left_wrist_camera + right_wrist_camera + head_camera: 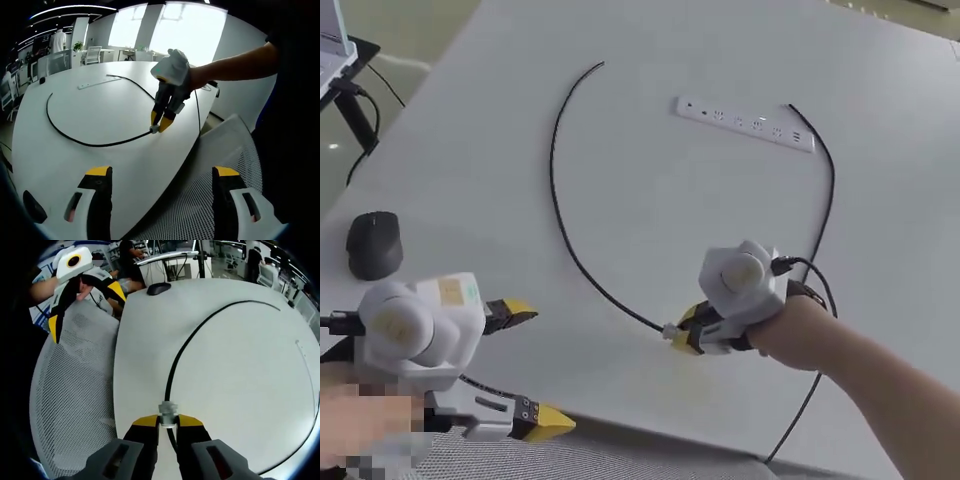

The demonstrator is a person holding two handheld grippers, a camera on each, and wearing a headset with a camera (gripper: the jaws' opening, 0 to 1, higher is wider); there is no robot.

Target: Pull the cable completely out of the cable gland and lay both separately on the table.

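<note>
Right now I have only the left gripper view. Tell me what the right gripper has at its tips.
Observer: The right gripper is shut on the cable gland, one yellow tip either side.
Operator: Report whether the cable is out.
Observer: Not out: the cable enters the gland and carries on back between the jaws.
Operator: Name what lies by my left gripper.
Observer: A black mouse, on the table beside it.

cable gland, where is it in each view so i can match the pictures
Head view: cable gland low centre, at the right hand-held gripper tips.
Left gripper view: near centre, at that gripper's yellow tips.
Right gripper view: bottom centre, between the jaws.
Shared landmark: the black cable curving away from it.
</note>
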